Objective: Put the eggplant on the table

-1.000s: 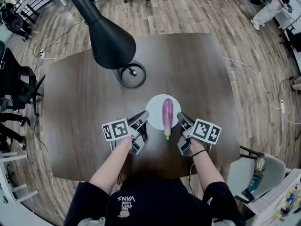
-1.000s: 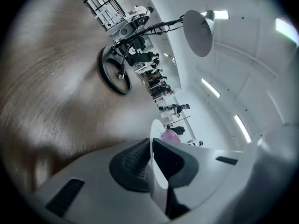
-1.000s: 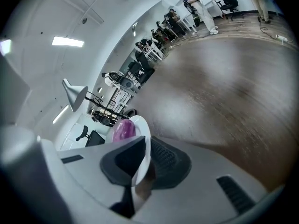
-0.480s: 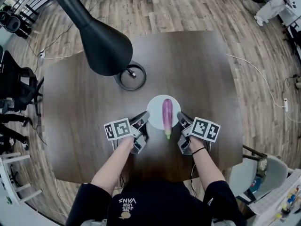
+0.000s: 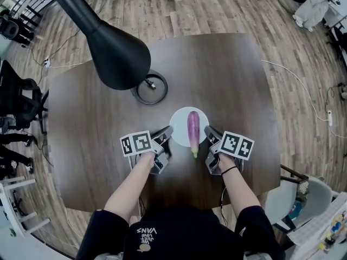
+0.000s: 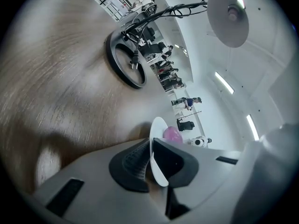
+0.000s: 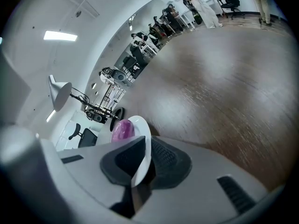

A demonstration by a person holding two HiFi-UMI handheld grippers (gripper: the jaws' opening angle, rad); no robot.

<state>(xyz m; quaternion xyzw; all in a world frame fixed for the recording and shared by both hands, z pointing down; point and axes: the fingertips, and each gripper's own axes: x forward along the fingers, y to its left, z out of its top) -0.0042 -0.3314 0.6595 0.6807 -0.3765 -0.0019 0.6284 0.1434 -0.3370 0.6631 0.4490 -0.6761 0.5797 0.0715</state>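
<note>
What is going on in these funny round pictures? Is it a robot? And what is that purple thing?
No robot here: a person holds a grey two-jaw gripper in each hand. The head view comes from a camera on the person's head, looking down at a dark brown wooden table. The other two come from cameras riding on each gripper. The purple thing is a long eggplant, lying on a round white plate. The left gripper and the right gripper are each shut on the plate's rim, one on each side. A black lamp stands on the table.
</note>
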